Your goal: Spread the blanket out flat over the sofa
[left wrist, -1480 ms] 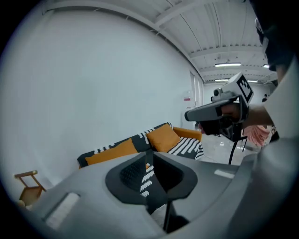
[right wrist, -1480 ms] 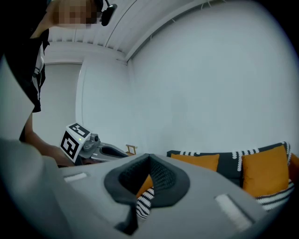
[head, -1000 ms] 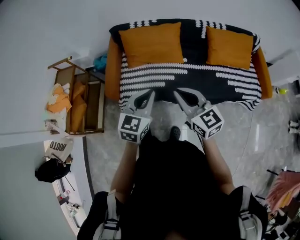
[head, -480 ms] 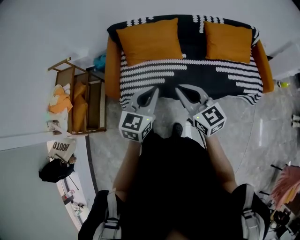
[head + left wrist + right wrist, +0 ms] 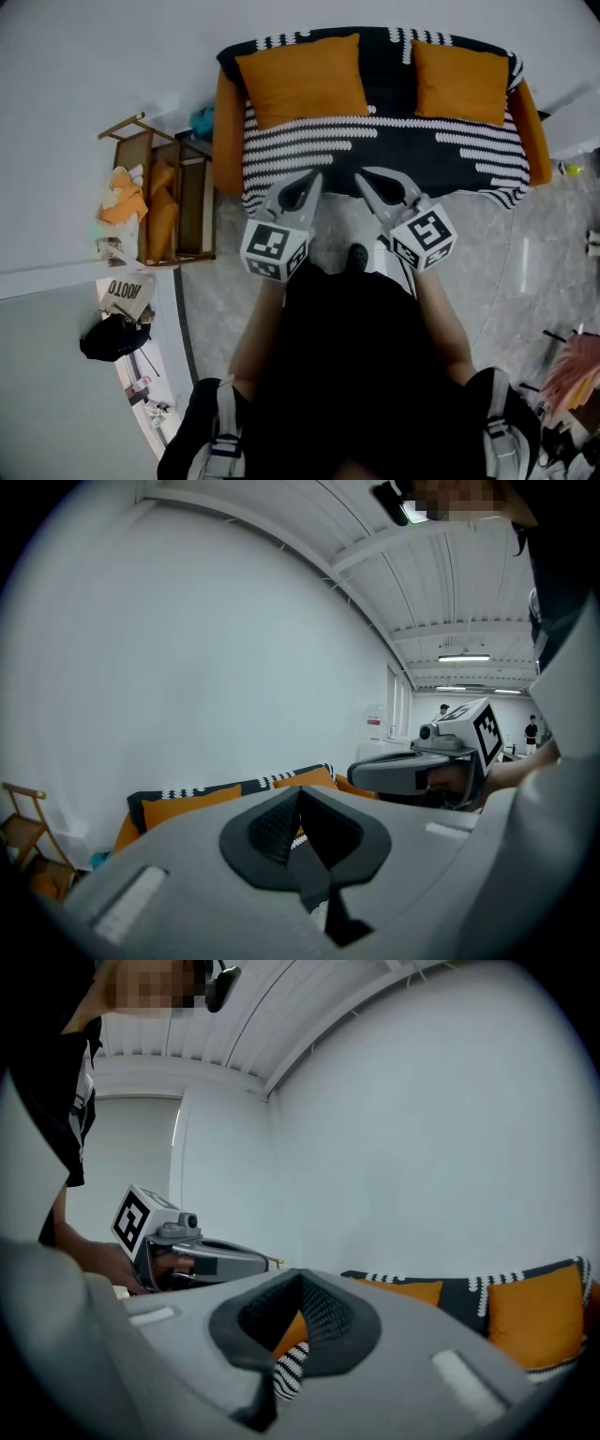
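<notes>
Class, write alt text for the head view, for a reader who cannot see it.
From above: a black-and-white striped blanket lies spread over an orange sofa with two orange cushions. A person's left gripper and right gripper, both shut, point at its front edge.

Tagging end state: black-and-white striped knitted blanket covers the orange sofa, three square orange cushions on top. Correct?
Not three. The head view shows two square orange cushions, the left cushion and the right cushion, on the black-and-white striped knitted blanket covering the orange sofa.

Blanket (image 5: 375, 150) on sofa (image 5: 225, 131) (rack (image 5: 173, 211) leftward)
</notes>
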A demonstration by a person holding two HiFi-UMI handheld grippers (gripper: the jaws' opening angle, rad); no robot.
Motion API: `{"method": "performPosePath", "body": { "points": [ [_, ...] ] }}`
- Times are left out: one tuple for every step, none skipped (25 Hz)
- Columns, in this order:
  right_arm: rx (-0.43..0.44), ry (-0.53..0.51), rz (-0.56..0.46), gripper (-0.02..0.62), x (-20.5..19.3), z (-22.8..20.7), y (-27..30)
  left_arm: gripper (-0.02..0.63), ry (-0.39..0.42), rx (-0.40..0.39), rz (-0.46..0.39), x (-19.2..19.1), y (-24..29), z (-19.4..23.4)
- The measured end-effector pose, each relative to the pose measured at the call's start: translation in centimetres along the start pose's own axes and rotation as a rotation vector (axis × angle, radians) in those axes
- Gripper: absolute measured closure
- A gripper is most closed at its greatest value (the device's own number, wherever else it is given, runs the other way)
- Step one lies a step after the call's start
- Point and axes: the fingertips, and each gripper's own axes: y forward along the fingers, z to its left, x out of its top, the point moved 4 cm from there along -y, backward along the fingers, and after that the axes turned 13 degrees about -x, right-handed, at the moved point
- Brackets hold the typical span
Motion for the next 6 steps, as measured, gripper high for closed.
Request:
{"method": "performPosePath", "body": {
  "points": [
    [-0.001, 0.000, 0.001, 0.594, -0.02, -0.01, 0.00, 0.594, -0.002, 0.000, 0.000, -0.03, -0.01, 0.01],
    [-0.001, -0.001, 0.002, 0.594, -0.01, -0.01, 0.01, 0.594, -0.004, 0.000, 0.000, -0.03, -0.03, 0.02],
    [-0.002, -0.001, 0.003, 0.592, 0.02, -0.03, 0.02, 0.595, -0.005, 0.000, -0.001, -0.01, -0.03, 0.03],
    [-0.002, -0.002, 0.003, 0.593, 0.05, -0.05, 0.04, 0.594, -0.005, 0.000, -0.002, 0.03, -0.02, 0.04],
    [-0.002, -0.002, 0.002, 0.592, 0.09, -0.09, 0.05, 0.594, -0.006, 0.000, -0.003, 0.07, 0.00, 0.05],
    [-0.001, -0.003, 0.002, 0.592, 0.12, -0.14, 0.07, 0.594, -0.006, -0.001, -0.004, 0.11, 0.03, 0.05]
  ]
}}
